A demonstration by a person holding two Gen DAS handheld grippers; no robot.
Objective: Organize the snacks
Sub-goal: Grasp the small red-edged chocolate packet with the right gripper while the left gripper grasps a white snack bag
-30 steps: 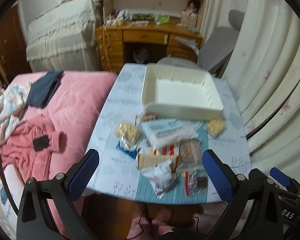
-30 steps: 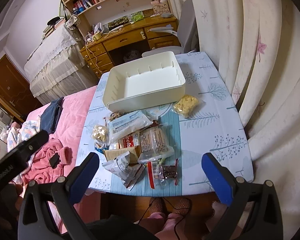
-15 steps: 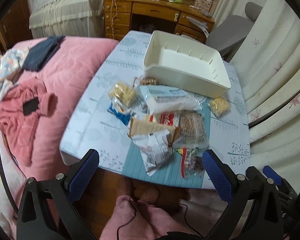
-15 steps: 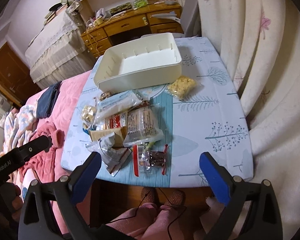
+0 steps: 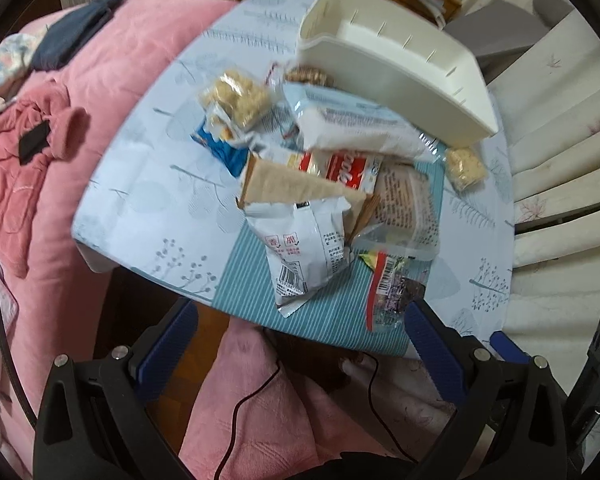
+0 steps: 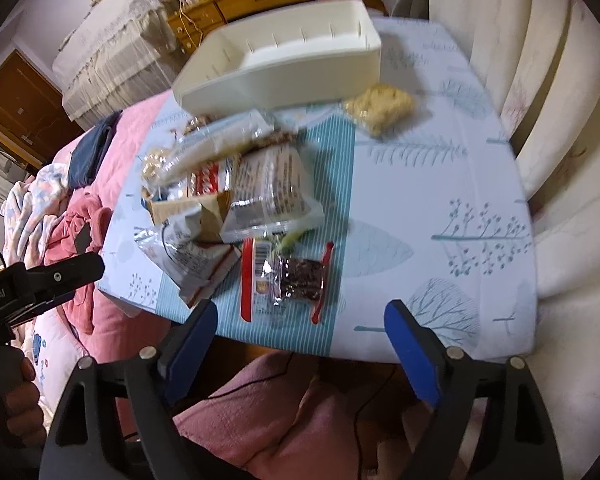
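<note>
Approaching the snack pile (image 5: 324,184) heaped on the worktop (image 6: 440,208) before the empty white bin (image 5: 392,64). Both tools, left (image 5: 300,344) and right (image 6: 300,332), spread wide, holding nothing. Next, probably: closing on the nearest chocolate packet (image 6: 296,276).

Both views are dim and warm-toned under soft indoor light, with no hard shadows on the table (image 5: 148,184). Fisheye distortion bends the table edges and curtain (image 6: 540,92) folds, and a black vignette rings each frame. Motion blur smears the right wrist view most, softening the white bin (image 6: 284,76) and the snack wrappers (image 6: 260,184); small glints show on clear plastic packets.
</note>
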